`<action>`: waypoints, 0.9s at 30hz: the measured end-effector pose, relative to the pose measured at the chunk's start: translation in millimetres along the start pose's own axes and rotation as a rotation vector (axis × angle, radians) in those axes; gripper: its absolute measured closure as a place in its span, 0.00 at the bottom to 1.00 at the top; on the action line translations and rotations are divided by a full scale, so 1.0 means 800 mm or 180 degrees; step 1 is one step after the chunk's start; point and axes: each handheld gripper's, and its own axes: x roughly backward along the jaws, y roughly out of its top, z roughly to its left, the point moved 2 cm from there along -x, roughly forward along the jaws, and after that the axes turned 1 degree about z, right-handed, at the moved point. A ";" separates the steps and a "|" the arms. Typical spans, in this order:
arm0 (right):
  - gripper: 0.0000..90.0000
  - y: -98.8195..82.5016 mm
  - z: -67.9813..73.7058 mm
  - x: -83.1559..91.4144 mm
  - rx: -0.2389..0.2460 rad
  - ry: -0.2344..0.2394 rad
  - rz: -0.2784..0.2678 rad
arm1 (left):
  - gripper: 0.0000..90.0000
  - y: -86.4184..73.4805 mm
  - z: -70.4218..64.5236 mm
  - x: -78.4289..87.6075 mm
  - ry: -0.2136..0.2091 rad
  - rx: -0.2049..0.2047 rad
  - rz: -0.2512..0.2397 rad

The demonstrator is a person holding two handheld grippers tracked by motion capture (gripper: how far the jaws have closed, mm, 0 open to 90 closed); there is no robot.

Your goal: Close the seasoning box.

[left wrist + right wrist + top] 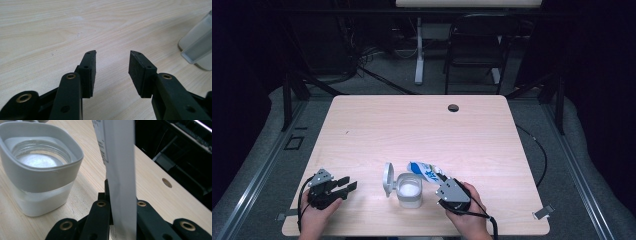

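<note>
1. The right tool (447,181) is clamped tight on a soft white and blue bag (428,171), tipping its mouth toward the jar so the powder can fall in
2. The clear square jar with a grey rim (409,189) sits near the front of the pale wooden desk (422,125), its lid (388,179) flipped open on its left
3. The left tool (346,184) rests apart and empty, out of the way

One jar (409,190), lid open, near centre. One pouch (426,171) just right of it. Two grippers: left (343,186), right (446,187). One table (422,125).
</note>
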 end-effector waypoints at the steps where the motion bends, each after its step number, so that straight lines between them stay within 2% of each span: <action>1: 0.98 -0.001 -0.002 -0.001 -0.0064 0.0012 0.0006 | 0.64 0.000 -0.001 0.000 0.0009 0.0003 -0.0030; 5: 0.98 -0.004 -0.011 -0.002 -0.0243 0.0025 0.0062 | 0.64 -0.003 0.001 0.007 0.0010 -0.0008 -0.0010; 6: 0.98 -0.005 -0.014 -0.003 -0.0280 0.0016 0.0077 | 0.64 -0.003 0.001 0.009 0.0024 0.0022 -0.0057; 11: 0.98 -0.012 -0.026 -0.005 -0.0468 -0.0004 0.0123 | 0.64 -0.005 0.002 0.015 0.0039 0.0067 -0.0072; 17: 0.98 -0.022 -0.041 -0.006 -0.0824 0.0010 0.0056 | 0.64 -0.004 -0.003 0.014 0.0032 0.0034 -0.0070; 19: 0.98 -0.025 -0.045 -0.006 -0.0870 0.0002 0.0073 | 0.64 -0.005 -0.001 0.016 0.0030 0.0025 -0.0022; 20: 0.98 -0.026 -0.047 -0.006 -0.0895 0.0005 0.0071 | 0.64 -0.006 -0.001 0.015 0.0047 0.0042 -0.0074; 27: 0.98 -0.034 -0.059 -0.012 -0.1049 -0.0015 0.0095 | 0.64 -0.005 0.003 0.018 0.0040 0.0048 -0.0045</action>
